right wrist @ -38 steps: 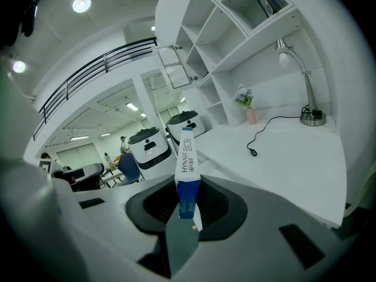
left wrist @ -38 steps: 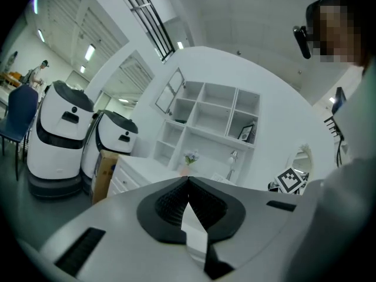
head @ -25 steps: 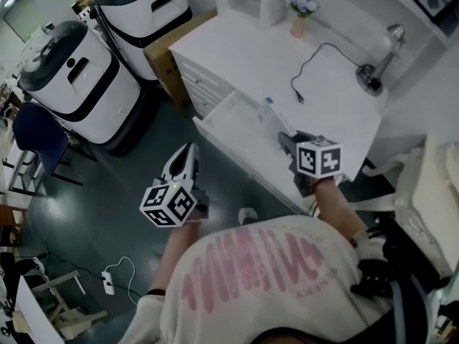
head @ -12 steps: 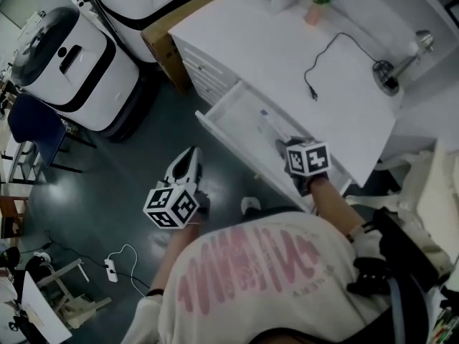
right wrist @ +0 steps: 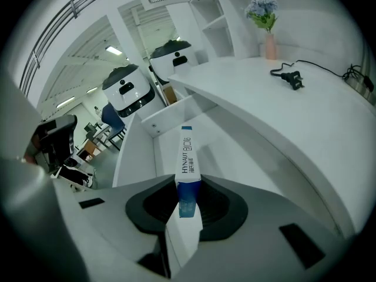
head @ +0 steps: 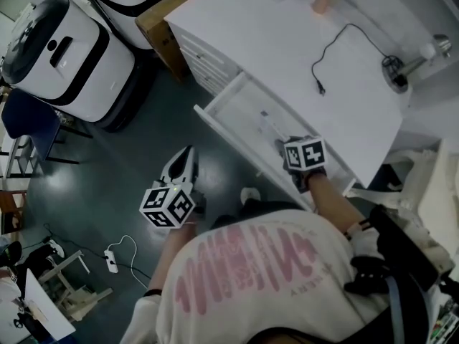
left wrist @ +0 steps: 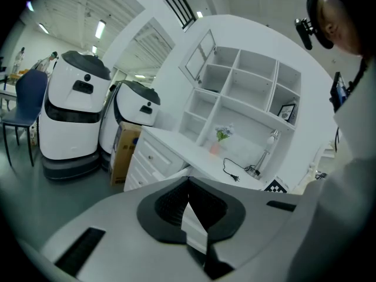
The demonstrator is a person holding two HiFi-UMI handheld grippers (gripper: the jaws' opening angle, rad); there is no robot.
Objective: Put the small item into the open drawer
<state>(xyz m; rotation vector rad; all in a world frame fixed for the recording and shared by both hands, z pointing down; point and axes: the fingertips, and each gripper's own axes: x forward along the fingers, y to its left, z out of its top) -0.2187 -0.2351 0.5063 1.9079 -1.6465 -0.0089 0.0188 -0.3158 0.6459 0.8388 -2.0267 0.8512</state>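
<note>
Right gripper (right wrist: 189, 209) clamped on the blue end of a slim white-and-blue printed pack (right wrist: 187, 151). The pack points forward over the inside of the open white drawer (head: 217, 118), which is pulled out from the white bench (head: 272, 45). Left gripper (left wrist: 191, 215) has its jaws together with nothing between them, over the dark floor (head: 136, 149), apart from the drawer.

White desk (head: 272, 41), small pink vase of pale flowers (head: 320, 3) at its back edge, black power cord with plug (right wrist: 291, 79) lying loose across the middle, silver lamp (head: 396, 77) near the right back corner, shallow white drawer (head: 240, 102) pulled open from the front edge
</note>
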